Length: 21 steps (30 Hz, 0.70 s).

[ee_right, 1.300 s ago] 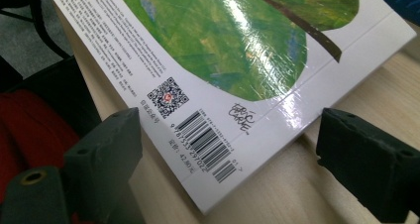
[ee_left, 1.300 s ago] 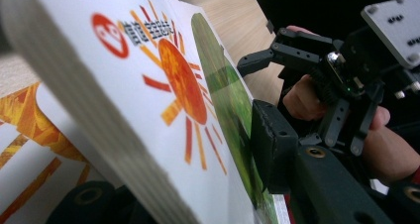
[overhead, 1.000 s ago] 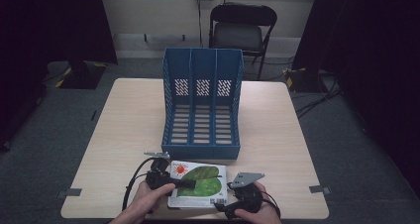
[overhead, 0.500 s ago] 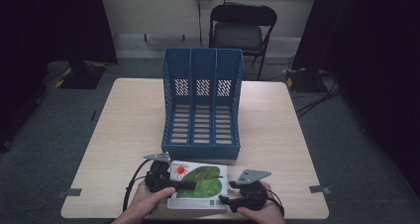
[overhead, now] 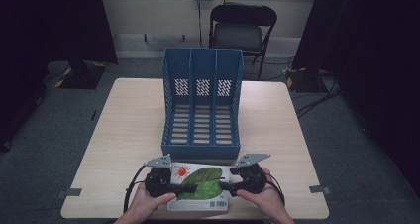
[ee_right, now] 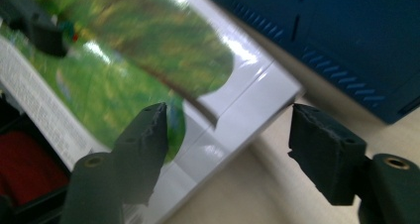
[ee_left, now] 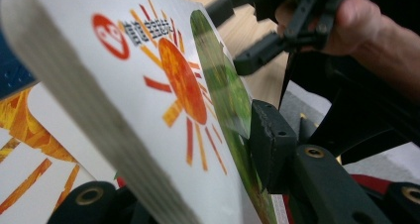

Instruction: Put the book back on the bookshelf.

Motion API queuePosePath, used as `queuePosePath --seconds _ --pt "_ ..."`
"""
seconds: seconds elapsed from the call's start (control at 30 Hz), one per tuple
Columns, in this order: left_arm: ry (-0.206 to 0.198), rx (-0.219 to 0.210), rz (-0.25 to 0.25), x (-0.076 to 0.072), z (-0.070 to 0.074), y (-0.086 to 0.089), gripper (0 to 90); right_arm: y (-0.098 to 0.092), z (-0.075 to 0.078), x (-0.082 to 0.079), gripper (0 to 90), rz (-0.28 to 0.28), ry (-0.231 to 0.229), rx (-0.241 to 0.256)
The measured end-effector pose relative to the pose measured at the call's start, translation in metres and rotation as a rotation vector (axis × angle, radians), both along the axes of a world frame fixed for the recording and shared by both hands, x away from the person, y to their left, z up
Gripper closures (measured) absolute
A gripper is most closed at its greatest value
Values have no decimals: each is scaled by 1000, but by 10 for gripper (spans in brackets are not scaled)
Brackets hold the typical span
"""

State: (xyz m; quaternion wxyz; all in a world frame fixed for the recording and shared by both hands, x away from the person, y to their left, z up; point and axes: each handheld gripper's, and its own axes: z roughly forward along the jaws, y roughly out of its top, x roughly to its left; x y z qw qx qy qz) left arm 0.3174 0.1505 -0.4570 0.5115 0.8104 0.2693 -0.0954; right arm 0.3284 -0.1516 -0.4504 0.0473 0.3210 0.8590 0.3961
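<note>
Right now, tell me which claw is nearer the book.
Left. The left claw is shut on the book, lifting its near left edge; the right claw stands open at its right edge.

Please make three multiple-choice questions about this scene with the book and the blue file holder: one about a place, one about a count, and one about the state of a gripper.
1. Where does the book lie?
A. inside the blue file holder
B. on the table, at the near edge, in front of the blue file holder
C. on the folding chair

2. How many compartments does the blue file holder have?
A. two
B. three
C. five

3. How is the right gripper set?
A. open, its jaws apart at a corner of the book
C. shut on the file holder
B. shut on a pen

Answers: 1 B, the high view shows the book on the table between the hands, before the holder. 2 B, two dividers make three slots. 3 A, the right gripper view shows a wide gap between the jaws, while the left gripper clamps the book.
</note>
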Motion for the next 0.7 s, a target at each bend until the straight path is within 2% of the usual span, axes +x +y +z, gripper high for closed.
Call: queuePosePath --seconds 0.1,0.13,0.17,0.27,0.33,0.43,0.47,0.53,0.7 --pt "-17 1 0 -2 0 0 699 -4 -4 4 276 -7 15 64" --pt "-28 10 -7 -2 1 0 698 -5 -6 5 268 -7 16 76" --pt "-33 1 -10 -3 0 0 698 -5 -6 5 268 -7 16 76" --pt "-55 16 -5 -5 2 -1 692 -8 -11 8 202 -13 55 109" --pt "-71 23 -6 -6 3 -2 692 -8 -13 9 197 1 68 137" --pt "-100 31 -17 -9 6 -3 690 -4 -18 13 169 31 114 187" --pt "-102 36 -23 -9 6 -3 690 -1 -21 15 245 82 154 224" --pt "-109 38 -35 -9 6 -1 690 0 -21 14 242 98 152 229" --pt "-117 40 -23 -7 6 5 689 -2 -16 11 356 86 126 246"
